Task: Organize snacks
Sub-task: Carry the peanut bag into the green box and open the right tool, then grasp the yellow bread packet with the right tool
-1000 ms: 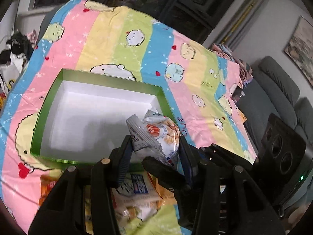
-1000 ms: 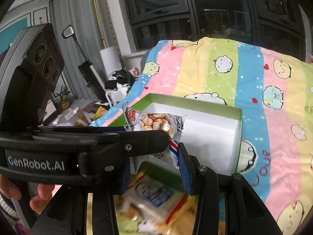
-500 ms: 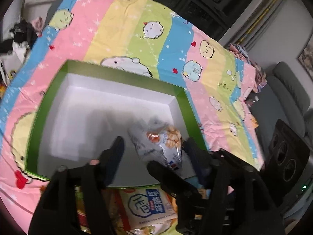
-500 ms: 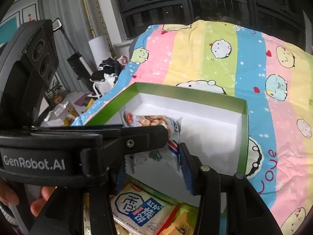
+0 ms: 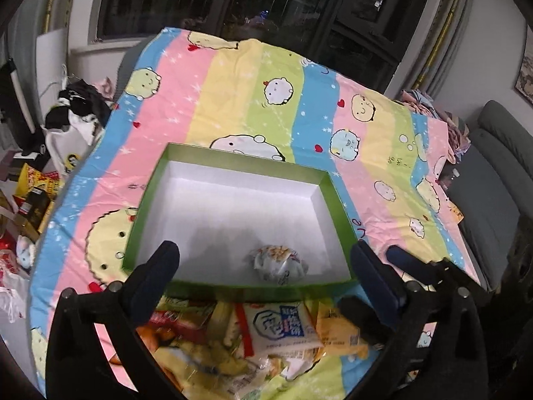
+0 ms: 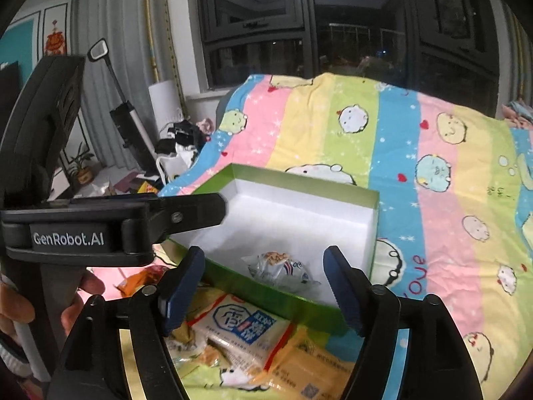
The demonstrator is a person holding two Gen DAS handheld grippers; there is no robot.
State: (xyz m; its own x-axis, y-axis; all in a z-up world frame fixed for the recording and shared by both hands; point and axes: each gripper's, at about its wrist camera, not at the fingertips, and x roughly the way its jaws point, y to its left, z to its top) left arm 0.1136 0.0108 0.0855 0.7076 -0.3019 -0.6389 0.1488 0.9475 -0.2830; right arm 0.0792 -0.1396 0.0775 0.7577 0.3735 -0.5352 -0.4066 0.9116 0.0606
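A green box with a white inside (image 5: 329, 190) (image 6: 373, 226) lies on the striped cartoon bedsheet. One clear snack bag (image 5: 278, 261) (image 6: 283, 266) lies inside it near the front wall. My left gripper (image 5: 266, 276) is open and empty, above the box's front edge. My right gripper (image 6: 266, 286) is open and empty, also over the front edge. A pile of snack packs lies in front of the box, with a white and blue pack (image 5: 279, 328) (image 6: 243, 328) on top. The left gripper's body (image 6: 110, 226) crosses the right wrist view.
The bedsheet (image 5: 233, 100) stretches beyond the box. Clothes and bags (image 5: 73, 116) lie on the floor to the left. A grey sofa (image 5: 493, 173) stands to the right. A vacuum (image 6: 130, 123) leans by the window wall.
The snack bag held between the grippers has been let go and now lies in the box. Both grippers opened wide and drew back toward the front edge.
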